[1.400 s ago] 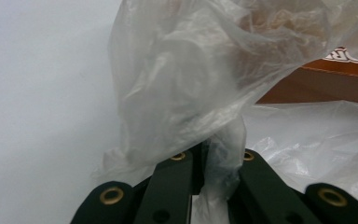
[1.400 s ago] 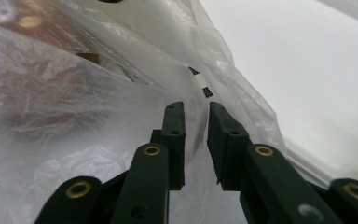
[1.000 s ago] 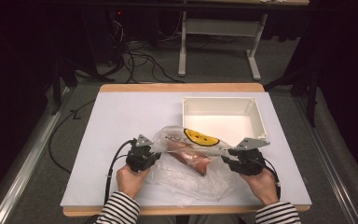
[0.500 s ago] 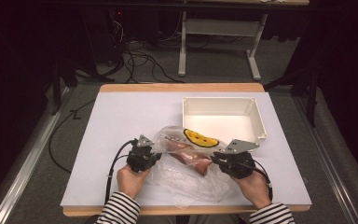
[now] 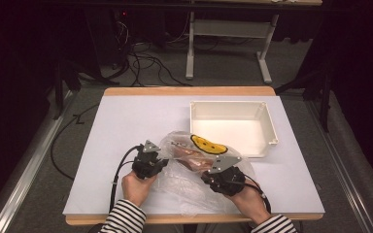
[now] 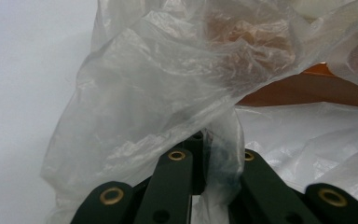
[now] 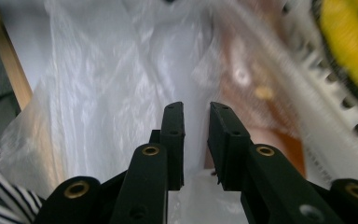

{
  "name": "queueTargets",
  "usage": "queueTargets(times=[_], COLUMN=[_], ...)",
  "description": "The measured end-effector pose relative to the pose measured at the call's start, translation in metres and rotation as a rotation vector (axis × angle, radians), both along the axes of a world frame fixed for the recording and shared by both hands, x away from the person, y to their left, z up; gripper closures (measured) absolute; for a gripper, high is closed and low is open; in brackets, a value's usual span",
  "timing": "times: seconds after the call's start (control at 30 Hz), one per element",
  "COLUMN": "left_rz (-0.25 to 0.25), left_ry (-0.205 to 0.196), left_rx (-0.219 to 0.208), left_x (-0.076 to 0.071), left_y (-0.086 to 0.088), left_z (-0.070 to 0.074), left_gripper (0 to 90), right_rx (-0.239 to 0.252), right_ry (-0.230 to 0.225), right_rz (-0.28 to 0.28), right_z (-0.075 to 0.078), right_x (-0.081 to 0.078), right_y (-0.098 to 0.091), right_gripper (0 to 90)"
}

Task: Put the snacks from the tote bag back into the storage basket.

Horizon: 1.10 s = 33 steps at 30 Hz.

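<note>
Now the left claw (image 5: 161, 163) pinches the bag (image 5: 194, 194) on the bench (image 5: 126, 121); the right claw (image 7: 196, 140), just narrowing, stands slightly spread over it.

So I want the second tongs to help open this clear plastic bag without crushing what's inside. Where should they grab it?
Probably the loose film at the near right edge of the plastic bag, coming from the person's side. There it lies flat and empty, while the pinkish contents bulge farther back. The left tongs already pinch a fold on the opposite side; the right tongs stand slightly apart over the film.
</note>
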<state>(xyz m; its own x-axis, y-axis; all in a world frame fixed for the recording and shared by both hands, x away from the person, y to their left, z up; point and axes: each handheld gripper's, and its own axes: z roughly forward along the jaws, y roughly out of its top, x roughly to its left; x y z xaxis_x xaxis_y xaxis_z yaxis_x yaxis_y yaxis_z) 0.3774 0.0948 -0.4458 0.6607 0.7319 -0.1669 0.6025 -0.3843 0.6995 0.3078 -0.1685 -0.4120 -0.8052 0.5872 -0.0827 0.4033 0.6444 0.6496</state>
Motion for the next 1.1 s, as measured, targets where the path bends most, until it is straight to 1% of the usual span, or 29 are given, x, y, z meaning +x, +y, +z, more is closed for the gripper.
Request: queueTargets(times=[0.03,0.1,0.13,0.17,0.3,0.47,0.5,0.53,0.57,0.67,0.73,0.83,0.97,1.1], left_rz=[0.002,0.003,0.003,0.006,0.014,0.021,0.021,0.023,0.023,0.028,0.030,0.029,0.031,0.044], left_ry=[-0.002,-0.003,-0.003,-0.001,-0.001,-0.001,-0.001,-0.001,-0.003,-0.005,-0.006,-0.016,-0.026,-0.022], left_rx=[-0.001,-0.002,-0.002,-0.001,-0.003,-0.006,-0.006,-0.007,-0.007,-0.009,-0.011,-0.003,0.000,0.001], left_x=[0.000,-0.001,-0.001,0.000,0.000,0.000,0.000,0.001,0.001,0.002,0.002,0.003,0.005,0.008], left_y=[0.000,0.000,0.000,0.001,0.002,0.003,0.003,0.003,0.004,0.005,0.005,0.004,0.003,0.005], left_z=[0.000,0.001,0.001,0.001,0.001,0.002,0.002,0.002,0.002,0.003,0.004,0.006,0.008,0.007], left_gripper=[90.0,90.0,90.0,90.0,90.0,90.0,90.0,90.0,90.0,90.0,90.0,90.0,90.0,90.0], right_rx=[-0.020,-0.047,-0.047,-0.065,-0.081,-0.107,-0.107,-0.117,-0.119,-0.109,-0.117,-0.115,-0.116,-0.117], right_ry=[0.022,0.047,0.047,0.084,0.110,0.146,0.146,0.153,0.155,0.159,0.145,0.135,0.121,0.107], right_rz=[-0.002,0.002,0.002,-0.009,-0.027,-0.068,-0.068,-0.098,-0.104,-0.156,-0.187,-0.230,-0.276,-0.313], right_z=[-0.003,-0.008,-0.008,-0.014,-0.016,-0.020,-0.020,-0.022,-0.023,-0.023,-0.024,-0.025,-0.026,-0.028], right_x=[0.000,0.001,0.001,0.001,0.000,0.000,0.000,0.002,0.004,0.008,0.013,0.021,0.031,0.037], right_y=[0.000,-0.003,-0.003,-0.009,-0.021,-0.035,-0.035,-0.041,-0.043,-0.049,-0.052,-0.055,-0.057,-0.058], right_gripper=[76.9,76.9,76.9,77.1,77.5,77.5,77.5,77.5,77.5,77.5,77.7,78.2,78.8,79.4])
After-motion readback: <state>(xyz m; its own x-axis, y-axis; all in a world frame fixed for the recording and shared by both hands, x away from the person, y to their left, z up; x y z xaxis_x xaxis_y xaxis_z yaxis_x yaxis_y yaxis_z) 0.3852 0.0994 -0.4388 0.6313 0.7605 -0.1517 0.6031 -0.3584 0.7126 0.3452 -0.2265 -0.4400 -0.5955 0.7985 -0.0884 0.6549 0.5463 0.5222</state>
